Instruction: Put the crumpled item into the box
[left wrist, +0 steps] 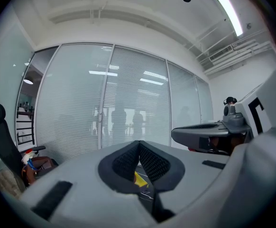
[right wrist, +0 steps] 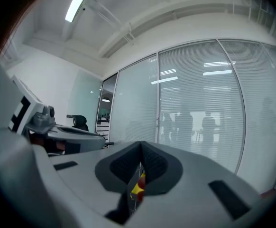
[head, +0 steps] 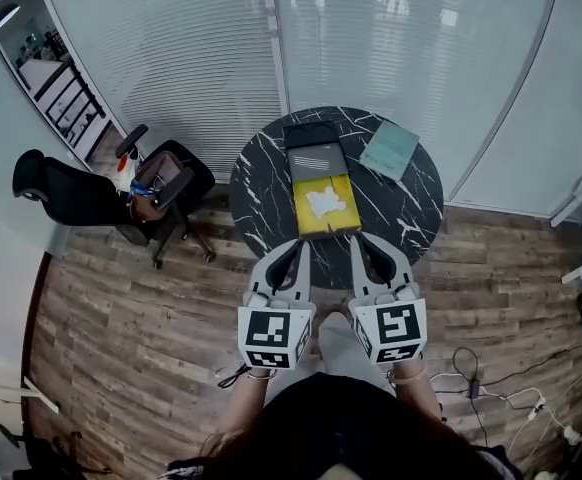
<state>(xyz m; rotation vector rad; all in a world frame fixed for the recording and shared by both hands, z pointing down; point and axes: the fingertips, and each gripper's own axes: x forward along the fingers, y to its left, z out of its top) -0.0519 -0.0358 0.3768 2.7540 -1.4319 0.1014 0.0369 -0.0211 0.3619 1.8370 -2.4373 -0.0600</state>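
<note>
Holding jaws together, left gripper point(head: 299, 246) and right gripper point(head: 357, 241) face box point(head: 305, 224), teal pad point(head: 390, 149) beside it.

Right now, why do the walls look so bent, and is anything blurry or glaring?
Head view: the wide lens bows the glass wall; the table looks sharp. Left gripper view: fisheye with dark corners, a ceiling light glares, the left gripper looks soft up close. Right gripper view: same bending and glare; the right gripper is soft.
</note>
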